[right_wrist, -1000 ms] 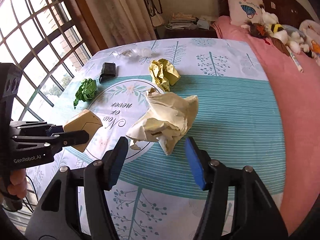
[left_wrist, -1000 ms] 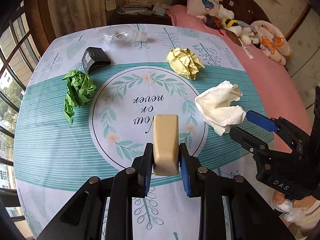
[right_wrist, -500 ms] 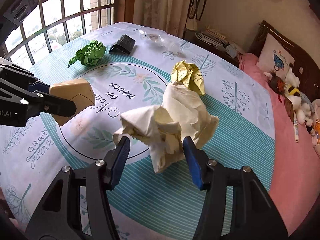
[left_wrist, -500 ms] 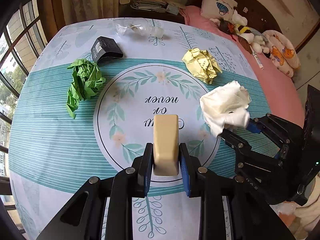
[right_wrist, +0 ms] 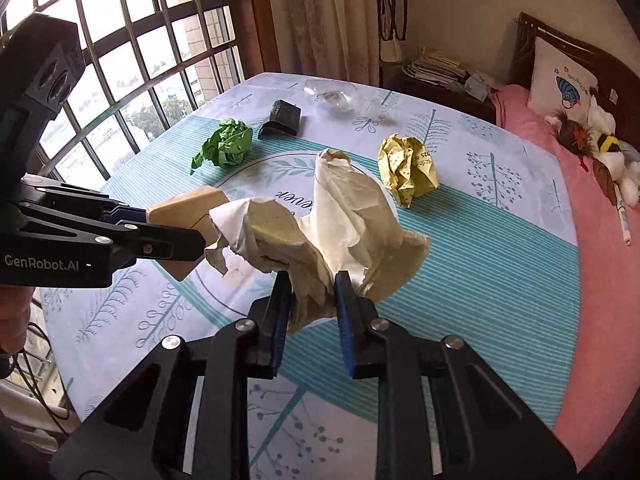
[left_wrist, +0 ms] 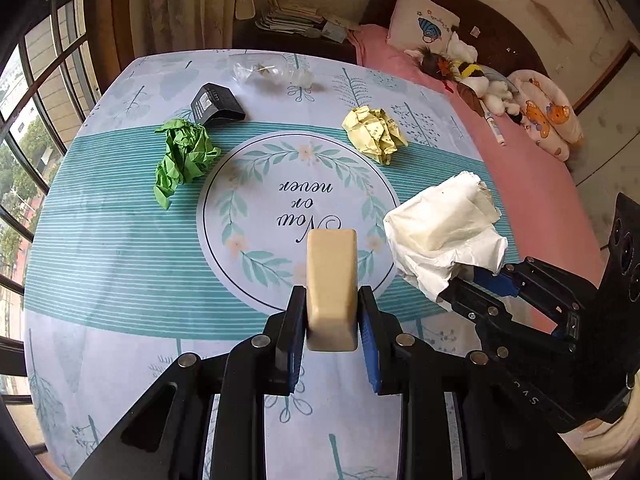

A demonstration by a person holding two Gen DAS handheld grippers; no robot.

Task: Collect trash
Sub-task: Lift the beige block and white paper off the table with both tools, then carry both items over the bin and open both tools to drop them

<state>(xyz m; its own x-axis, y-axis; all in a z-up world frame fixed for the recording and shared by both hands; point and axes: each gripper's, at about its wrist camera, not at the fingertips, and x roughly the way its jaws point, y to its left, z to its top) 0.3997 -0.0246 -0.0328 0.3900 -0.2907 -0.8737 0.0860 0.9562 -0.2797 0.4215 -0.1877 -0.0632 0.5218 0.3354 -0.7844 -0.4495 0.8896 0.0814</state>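
Left gripper [left_wrist: 331, 312]: clamped on tan block [left_wrist: 331, 284], held above tablecloth [left_wrist: 120, 264]. Right gripper [right_wrist: 310, 300]: jaws closing, pads pinching white crumpled paper [right_wrist: 320, 224], lifted clear of the cloth, just right of left gripper. Ahead of both, resting on cloth: yellow paper ball [left_wrist: 374, 134], green paper wad [left_wrist: 182, 158], black box [left_wrist: 216, 104], clear plastic wrapper [left_wrist: 272, 74].

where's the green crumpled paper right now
The green crumpled paper lies on the tablecloth's window side, just in front of the black box, left of the printed circle in the left wrist view, untouched.
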